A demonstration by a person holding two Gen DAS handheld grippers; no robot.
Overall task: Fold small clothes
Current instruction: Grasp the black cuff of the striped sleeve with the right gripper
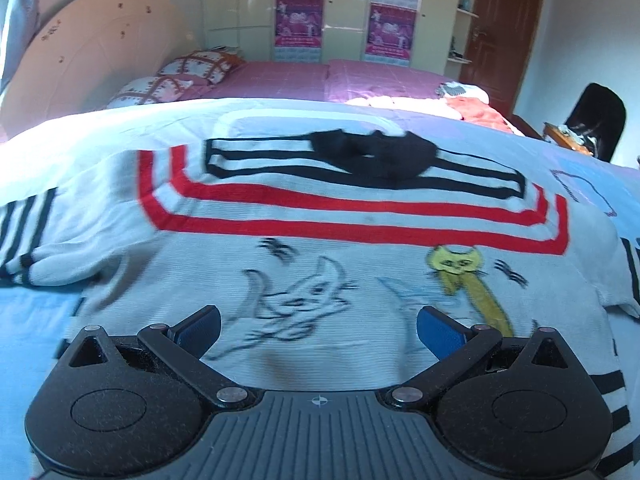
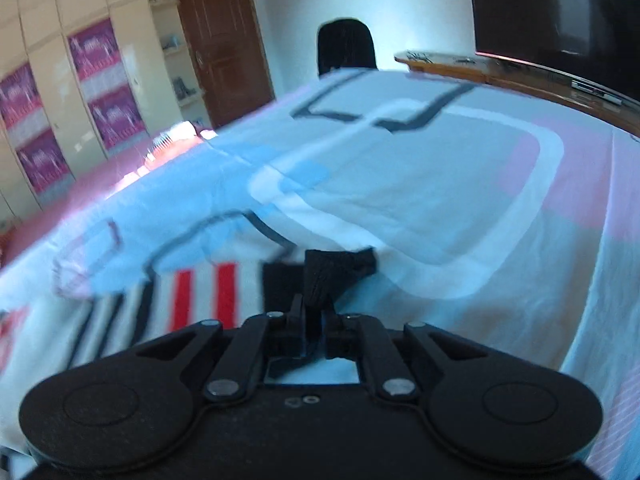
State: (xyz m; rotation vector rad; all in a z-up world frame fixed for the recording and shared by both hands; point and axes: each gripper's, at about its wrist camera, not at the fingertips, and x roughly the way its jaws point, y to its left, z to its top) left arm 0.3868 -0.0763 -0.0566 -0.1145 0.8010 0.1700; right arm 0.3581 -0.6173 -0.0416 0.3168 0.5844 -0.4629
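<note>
A white knit sweater [image 1: 320, 216] with red and black stripe bands and cat drawings lies spread flat on the bed. Its black neck part [image 1: 376, 152] sits bunched at the far end. My left gripper [image 1: 318, 320] hovers open over the sweater's near part, blue pads [image 1: 434, 330] wide apart and nothing between them. In the right wrist view my right gripper [image 2: 314, 312] is shut on a fold of the black fabric [image 2: 328, 268] at the sweater's edge, beside the red stripes [image 2: 208, 296]. The pale blue and pink bedsheet [image 2: 460, 200] lies around it.
Patterned pillows [image 1: 196, 66] and a pink bedcover [image 1: 304, 80] lie beyond the sweater. An orange cloth pile [image 1: 476, 110] sits at the bed's far right. A wardrobe with pink posters [image 1: 300, 20], a brown door [image 2: 224, 40], a black chair [image 2: 346, 46] and a wooden desk [image 2: 500, 72] ring the bed.
</note>
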